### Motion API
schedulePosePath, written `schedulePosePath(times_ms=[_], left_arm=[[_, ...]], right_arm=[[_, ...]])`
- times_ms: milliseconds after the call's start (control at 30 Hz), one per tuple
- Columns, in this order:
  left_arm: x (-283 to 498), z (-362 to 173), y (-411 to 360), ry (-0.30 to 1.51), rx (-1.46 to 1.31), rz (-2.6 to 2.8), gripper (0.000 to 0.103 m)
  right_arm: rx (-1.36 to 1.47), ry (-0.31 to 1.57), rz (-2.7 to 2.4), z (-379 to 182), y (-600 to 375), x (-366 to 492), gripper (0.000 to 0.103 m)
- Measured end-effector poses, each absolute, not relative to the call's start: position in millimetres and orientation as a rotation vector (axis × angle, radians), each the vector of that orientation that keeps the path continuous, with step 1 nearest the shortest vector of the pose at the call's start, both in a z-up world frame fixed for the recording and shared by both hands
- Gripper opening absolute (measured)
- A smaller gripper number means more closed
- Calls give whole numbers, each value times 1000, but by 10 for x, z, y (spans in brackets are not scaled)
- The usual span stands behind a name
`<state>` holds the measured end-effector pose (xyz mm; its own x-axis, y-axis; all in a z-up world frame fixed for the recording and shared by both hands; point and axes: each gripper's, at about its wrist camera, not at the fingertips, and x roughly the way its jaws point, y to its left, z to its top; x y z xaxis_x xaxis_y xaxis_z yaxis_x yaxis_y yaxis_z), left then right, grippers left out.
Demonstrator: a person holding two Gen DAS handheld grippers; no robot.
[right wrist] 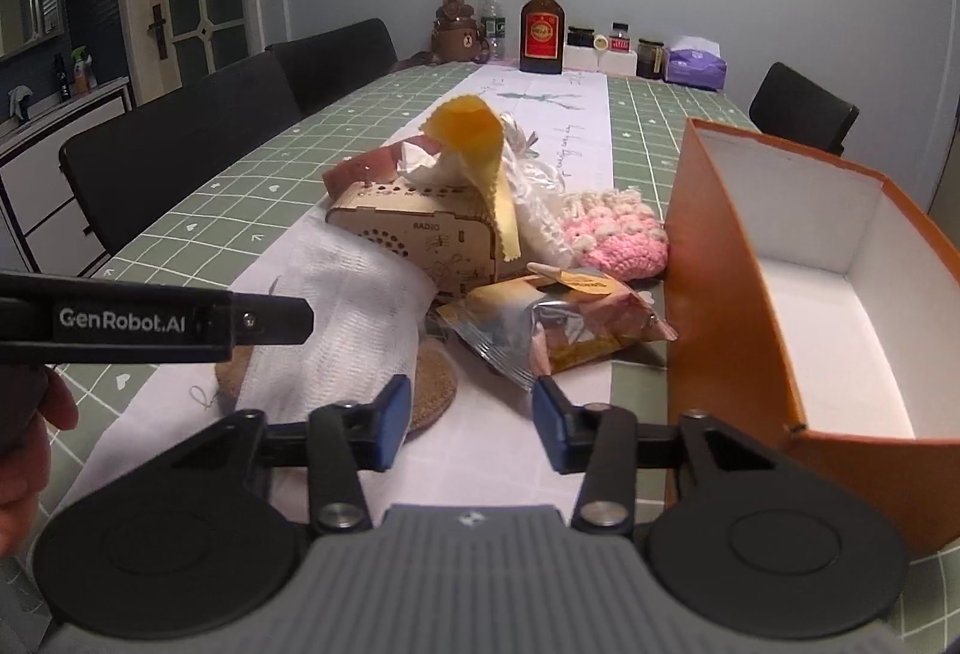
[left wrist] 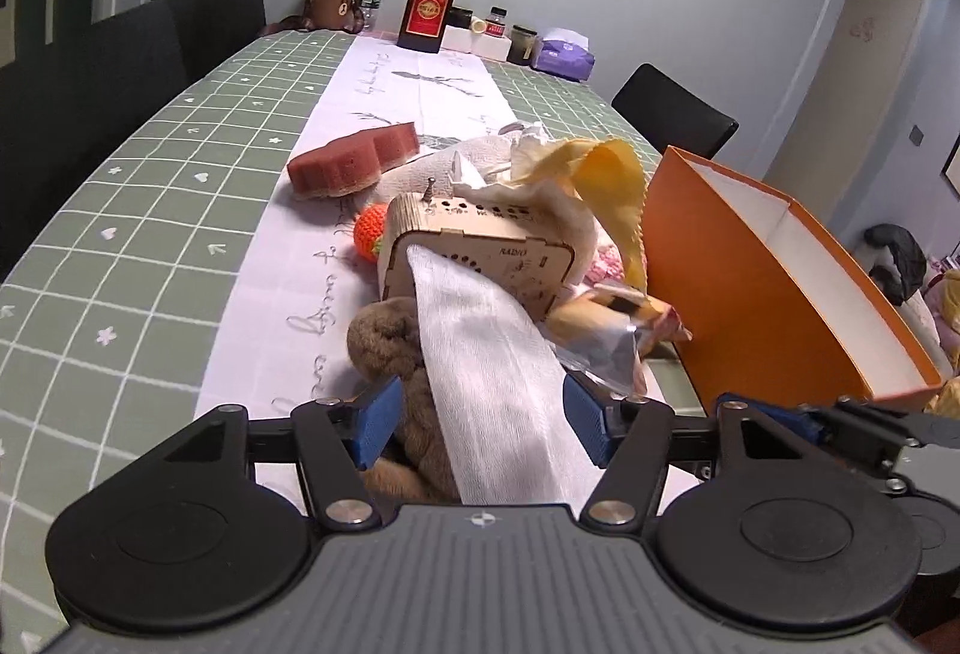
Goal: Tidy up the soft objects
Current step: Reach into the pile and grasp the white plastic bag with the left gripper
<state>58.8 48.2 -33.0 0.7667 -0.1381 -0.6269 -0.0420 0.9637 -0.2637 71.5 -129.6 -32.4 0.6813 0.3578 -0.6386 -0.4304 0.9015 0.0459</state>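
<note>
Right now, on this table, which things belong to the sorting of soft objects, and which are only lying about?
For the job:
- white cloth
- brown plush toy
- yellow cloth
- pink knitted piece
- red sponge
- orange knitted ball
- orange box

Just lying about:
- wooden radio
- snack packet
- round coaster
- bottles
- tissue pack

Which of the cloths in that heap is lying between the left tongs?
The white gauze cloth, draped from the wooden radio box down between the left tongs. The yellow cloth sits atop the heap, farther off.
</note>
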Motion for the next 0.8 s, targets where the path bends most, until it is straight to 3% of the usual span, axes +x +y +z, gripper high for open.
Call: schedulePosePath(times_ms=[133, 233, 333, 800], left_arm=[[677, -375, 433, 697, -253, -60, 72], [732, -417, 384, 719, -246, -68, 49], [728, -404, 335, 701, -231, -83, 45], [795, -394, 225, 726, -197, -107, 44]], right_arm=[[-98, 731, 442, -445, -1232, 886, 31], [-81, 769, 470, -532, -1183, 970, 25], [-56, 792, 490, -598, -1158, 1020, 25], [40, 769, 607, -544, -1153, 1032, 20]])
